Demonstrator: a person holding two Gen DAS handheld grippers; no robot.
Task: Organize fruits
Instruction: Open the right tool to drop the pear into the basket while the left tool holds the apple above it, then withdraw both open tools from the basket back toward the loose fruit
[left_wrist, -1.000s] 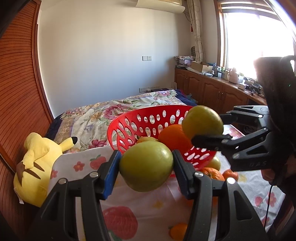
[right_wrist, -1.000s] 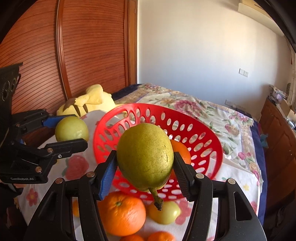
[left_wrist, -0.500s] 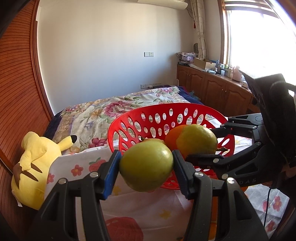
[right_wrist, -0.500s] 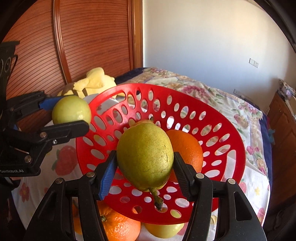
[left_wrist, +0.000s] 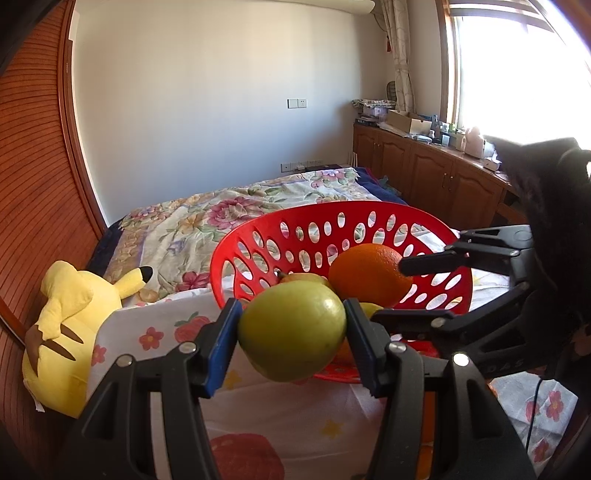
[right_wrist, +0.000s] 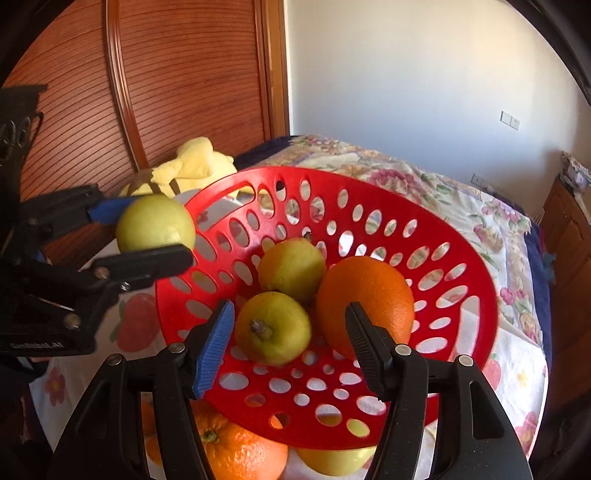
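Right tool (right_wrist: 288, 341) has just been opening, its pads clear of the pear (right_wrist: 272, 328) now lying in the basket (right_wrist: 476, 295). Left tool (left_wrist: 291, 341) grips an apple (left_wrist: 291, 334) at the rim: firm, smooth, probably slippery, best pinched across its widest middle.

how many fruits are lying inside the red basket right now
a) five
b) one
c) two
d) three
d) The right wrist view shows two pears and one orange in the red basket; the green fruit is clamped in the left gripper, outside the rim.
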